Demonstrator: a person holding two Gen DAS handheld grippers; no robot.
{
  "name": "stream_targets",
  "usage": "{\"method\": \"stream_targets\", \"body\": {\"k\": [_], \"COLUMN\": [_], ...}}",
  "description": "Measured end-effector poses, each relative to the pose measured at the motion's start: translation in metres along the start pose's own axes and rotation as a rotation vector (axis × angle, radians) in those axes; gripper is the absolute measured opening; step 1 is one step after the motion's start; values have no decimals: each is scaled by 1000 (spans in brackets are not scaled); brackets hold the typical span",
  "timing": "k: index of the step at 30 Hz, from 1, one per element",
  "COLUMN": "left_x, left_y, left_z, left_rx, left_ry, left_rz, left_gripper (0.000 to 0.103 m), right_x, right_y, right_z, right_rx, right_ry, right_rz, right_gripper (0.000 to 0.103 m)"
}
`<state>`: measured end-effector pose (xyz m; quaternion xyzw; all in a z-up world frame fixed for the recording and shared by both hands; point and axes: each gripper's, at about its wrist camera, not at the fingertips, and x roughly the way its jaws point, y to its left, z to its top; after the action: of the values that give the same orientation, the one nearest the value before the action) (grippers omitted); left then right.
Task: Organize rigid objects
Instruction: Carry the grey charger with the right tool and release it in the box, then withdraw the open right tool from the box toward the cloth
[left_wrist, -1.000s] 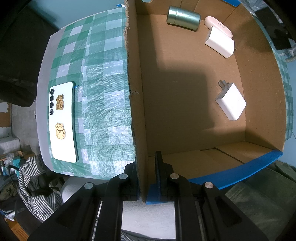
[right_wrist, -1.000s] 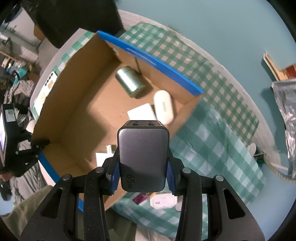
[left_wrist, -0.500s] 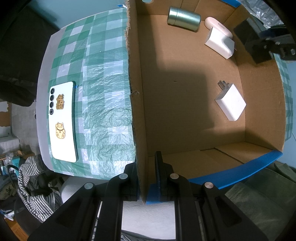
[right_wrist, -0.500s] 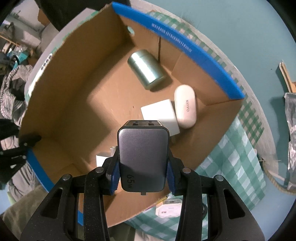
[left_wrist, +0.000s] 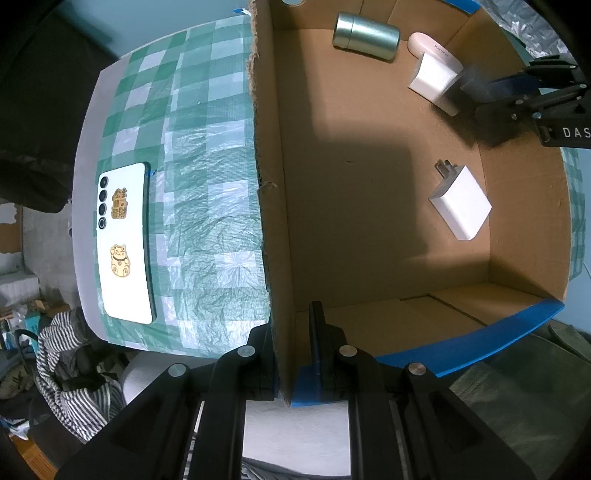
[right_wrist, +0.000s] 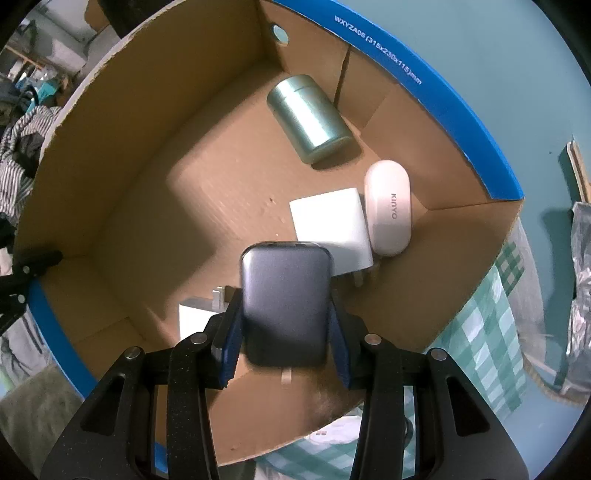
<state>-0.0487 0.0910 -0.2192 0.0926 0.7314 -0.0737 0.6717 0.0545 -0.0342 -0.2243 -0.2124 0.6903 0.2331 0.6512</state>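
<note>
My right gripper, clamped on the grey charger, has dropped inside the box. Release is next. My left gripper stays pinched on the box wall.

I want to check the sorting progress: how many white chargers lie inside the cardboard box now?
2. One white charger lies alone mid-floor, prongs visible. The other white charger rests beside the pink case, near the far corner.

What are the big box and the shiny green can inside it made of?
The box looks like brown cardboard: matte, with a rough torn edge and folded flaps. The can looks like metal, probably tin, with a smooth brushed sheen, though coated plastic cannot be ruled out.
</note>
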Motion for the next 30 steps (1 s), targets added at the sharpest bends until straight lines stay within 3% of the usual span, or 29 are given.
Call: {"method": "stream_targets", "body": {"k": [8, 13, 30], "left_x": [-1, -1, -2], "left_y": [-1, -1, 1], "left_z": [0, 0, 2], "left_rx": [-1, 2, 5], "left_ry": [0, 3, 7], "left_rz": [-2, 0, 1], "left_gripper": [13, 13, 13], "right_x": [-14, -30, -65], "right_y": [-9, -11, -47], "right_z": [-4, -7, -37], "right_rx": [52, 66, 169], "right_ry": [-30, -64, -132], "right_rz": [-2, -4, 16], "right_gripper": [42, 52, 53]}}
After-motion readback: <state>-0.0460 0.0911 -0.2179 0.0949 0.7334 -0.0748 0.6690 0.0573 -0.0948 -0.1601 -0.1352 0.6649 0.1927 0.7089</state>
